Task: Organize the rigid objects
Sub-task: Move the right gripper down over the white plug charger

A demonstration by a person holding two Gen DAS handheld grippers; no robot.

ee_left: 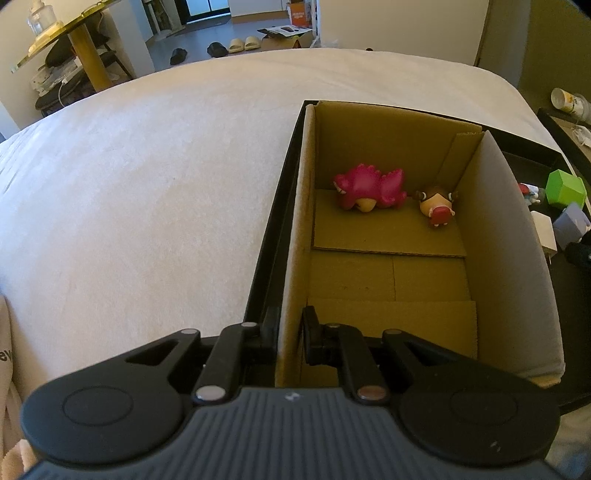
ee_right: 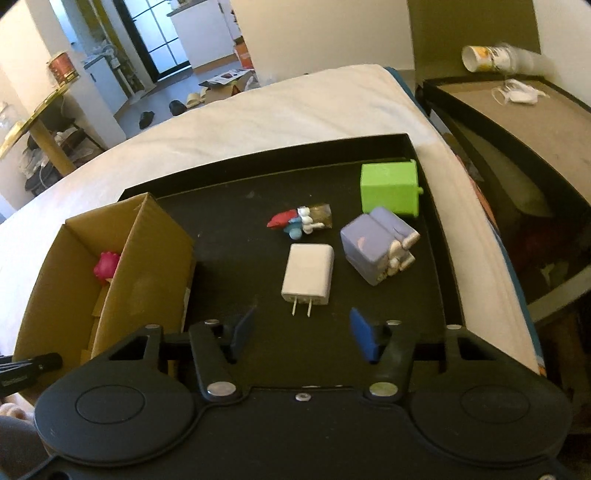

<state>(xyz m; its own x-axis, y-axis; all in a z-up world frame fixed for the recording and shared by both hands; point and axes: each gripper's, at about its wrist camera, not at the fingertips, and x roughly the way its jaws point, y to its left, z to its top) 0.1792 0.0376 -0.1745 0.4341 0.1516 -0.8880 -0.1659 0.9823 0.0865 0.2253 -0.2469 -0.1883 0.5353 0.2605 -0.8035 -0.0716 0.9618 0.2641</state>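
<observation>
An open cardboard box (ee_left: pixel 388 273) stands in a black tray (ee_right: pixel 236 192) on the bed. Inside it lie a pink dinosaur toy (ee_left: pixel 369 186) and a small brown-and-red figure (ee_left: pixel 437 206). My left gripper (ee_left: pixel 290 328) is shut on the box's near left wall. My right gripper (ee_right: pixel 301 328) is open and empty, just in front of a white charger plug (ee_right: pixel 308 275). Also on the tray are a small red-blue-white figure (ee_right: pixel 299 221), a purple cube toy (ee_right: pixel 376 249) and a green cube (ee_right: pixel 389 188).
The white bed (ee_left: pixel 147 184) spreads to the left and behind the tray. A dark side table (ee_right: pixel 517 122) with a paper cup (ee_right: pixel 484 59) stands to the right. A gold-topped table (ee_left: pixel 70 33) and slippers are on the floor beyond.
</observation>
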